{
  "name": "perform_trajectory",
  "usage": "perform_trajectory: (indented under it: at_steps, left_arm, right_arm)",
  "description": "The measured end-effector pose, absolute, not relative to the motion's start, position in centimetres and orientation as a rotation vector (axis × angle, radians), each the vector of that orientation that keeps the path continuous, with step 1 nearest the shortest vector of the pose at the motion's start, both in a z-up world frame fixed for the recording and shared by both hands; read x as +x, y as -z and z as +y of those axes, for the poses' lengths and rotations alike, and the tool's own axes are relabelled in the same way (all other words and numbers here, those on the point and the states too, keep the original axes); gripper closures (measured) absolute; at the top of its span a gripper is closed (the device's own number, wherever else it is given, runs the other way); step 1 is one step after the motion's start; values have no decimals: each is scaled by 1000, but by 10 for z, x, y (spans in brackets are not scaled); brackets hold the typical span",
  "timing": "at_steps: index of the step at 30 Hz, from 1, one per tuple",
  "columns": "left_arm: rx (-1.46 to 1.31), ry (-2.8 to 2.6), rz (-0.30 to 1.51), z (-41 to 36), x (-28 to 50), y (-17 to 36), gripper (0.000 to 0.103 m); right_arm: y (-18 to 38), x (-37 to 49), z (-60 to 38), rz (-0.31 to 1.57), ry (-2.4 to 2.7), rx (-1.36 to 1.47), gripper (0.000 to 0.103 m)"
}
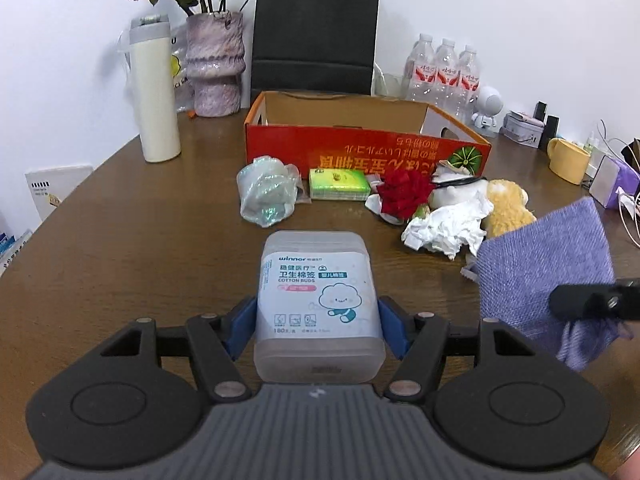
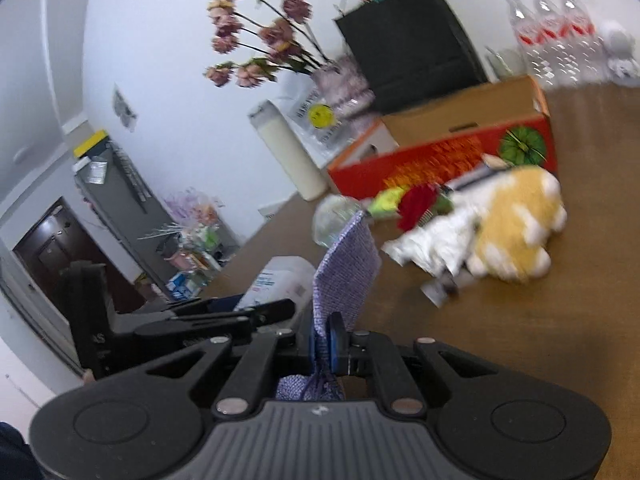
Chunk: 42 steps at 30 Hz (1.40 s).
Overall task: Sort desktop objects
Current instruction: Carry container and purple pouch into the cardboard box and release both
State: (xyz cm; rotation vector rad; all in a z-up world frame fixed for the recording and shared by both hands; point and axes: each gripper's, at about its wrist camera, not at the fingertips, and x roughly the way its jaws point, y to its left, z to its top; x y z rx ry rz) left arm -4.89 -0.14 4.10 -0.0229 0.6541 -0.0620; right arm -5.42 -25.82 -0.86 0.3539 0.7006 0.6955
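My left gripper (image 1: 318, 320) is shut on a translucent cotton-bud box (image 1: 318, 280), its blue pads pressing both sides just above the brown table (image 1: 140, 240). At the right edge of the left wrist view, my right gripper (image 1: 592, 300) holds a purple woven pouch (image 1: 544, 264). In the blurred right wrist view its jaws (image 2: 326, 344) are shut on the pouch (image 2: 346, 264), which stands up from them. The cotton-bud box (image 2: 280, 280) shows to their left. An open red cardboard box (image 1: 360, 152) stands beyond.
In front of the red box lie a plastic-wrapped bundle (image 1: 266, 196), a green tissue pack (image 1: 338, 184), a red flower (image 1: 404, 196), crumpled white paper (image 1: 448, 228) and a yellow plush toy (image 1: 508, 204). A white flask (image 1: 156, 96), vase (image 1: 216, 64), black bag (image 1: 316, 32) and bottles (image 1: 444, 68) line the back.
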Motion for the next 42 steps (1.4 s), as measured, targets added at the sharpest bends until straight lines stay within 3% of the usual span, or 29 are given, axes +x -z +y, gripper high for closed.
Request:
perform_trajectory:
  at_steps: [6,11,18,24,35,42]
  left_arm:
    - [5,65,576,-9,-55,-58,37]
    - [-2,81,539,-5,-27,-78,37]
    - [19,66,460,-6,88,-118,37]
    - [31,34,523,-3,210,-127,37]
    - [123,-54,691,0,331,-69,37]
    - [209,-8,737,-8,338,-56,37]
  right_arm:
    - [-6,-71,-246,614,-682,261,97]
    - [-31,-36,-247,569,-670,266,97]
    - [-76,64,-262,478,-670,254,97]
    - [-100,185,-270,498,-616,227,97]
    - [-23,353,-266,731,-590,277,97]
    - [31,387,-236,872,-348,-27,96]
